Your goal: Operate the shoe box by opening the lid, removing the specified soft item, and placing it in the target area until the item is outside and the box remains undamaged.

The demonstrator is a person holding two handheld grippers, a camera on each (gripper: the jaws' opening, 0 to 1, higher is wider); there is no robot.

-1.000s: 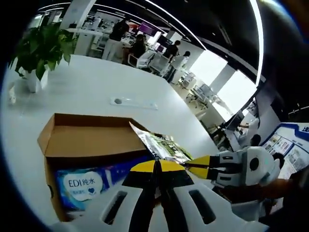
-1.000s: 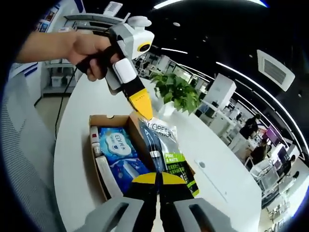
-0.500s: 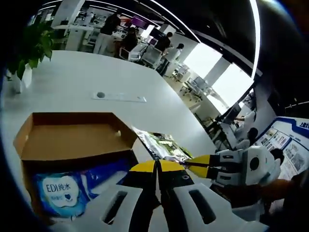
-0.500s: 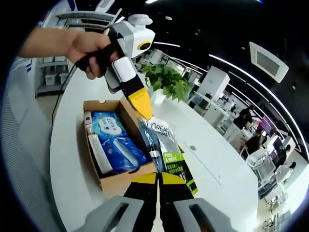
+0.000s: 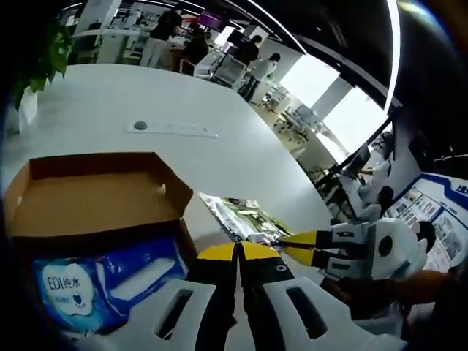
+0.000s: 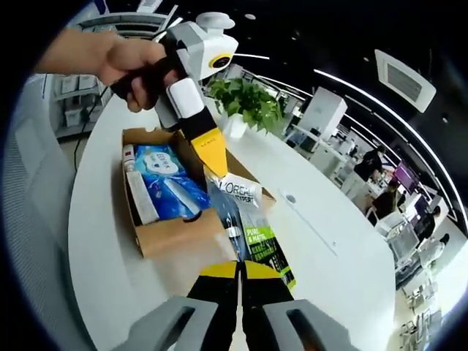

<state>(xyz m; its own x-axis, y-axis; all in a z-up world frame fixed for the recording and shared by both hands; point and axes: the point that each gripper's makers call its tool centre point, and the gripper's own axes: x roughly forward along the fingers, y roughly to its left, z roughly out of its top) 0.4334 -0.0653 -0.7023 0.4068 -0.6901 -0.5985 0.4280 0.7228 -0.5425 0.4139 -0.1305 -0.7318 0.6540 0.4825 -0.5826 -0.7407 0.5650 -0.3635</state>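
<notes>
Lifted clear of the shoe box (image 6: 172, 234), pouch (image 6: 245, 227) stretches lengthwise between both grippers' clenched fingers.

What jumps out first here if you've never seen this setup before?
First, the shiny L'Oreal packet, stretched in the air between two yellow-tipped grippers: the left gripper pinches its top edge, the right gripper its bottom. Under and beside it, an open cardboard shoe box sits on the white table, with a blue EDI tissue pack inside.
</notes>
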